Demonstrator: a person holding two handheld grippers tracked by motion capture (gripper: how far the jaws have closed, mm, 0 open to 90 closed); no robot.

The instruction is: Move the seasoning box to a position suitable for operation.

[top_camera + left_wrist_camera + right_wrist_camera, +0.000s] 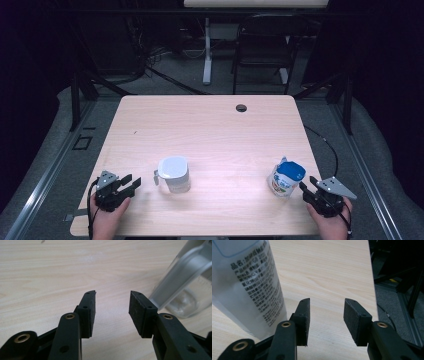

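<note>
Left tool (131,182): on the desk (210,125) near its front left corner, jaws apart, nothing between them. In the left gripper view the pads (88,311) frame bare wood.

Jug (173,174): one, clear, white lid, upright. It stands just right of the left tool, near but not touching. Its handle (156,177) faces left, toward that tool. In the left gripper view the handle (180,275) rises at the right edge, beyond the right-hand jaw and outside the gap. Judgement: if the left tool is to take the jug, it must swing right to bring the handle between the jaws. The handle's long axis is near vertical.

Pouch (286,178): one, white with a blue top, standing upright, slightly tilted. It sits well apart from the jug, toward the front right of the desk.

Right tool (307,186): just right of the pouch, jaws apart, empty. In the right gripper view the pouch (249,285) stands left of the left-hand jaw, close beside it; contact cannot be told. Judgement: a leftward shift would bracket the pouch.

Nearer hand: left for the jug, right for the pouch.

Count: two tools, one jug, one pouch, one desk.
</note>
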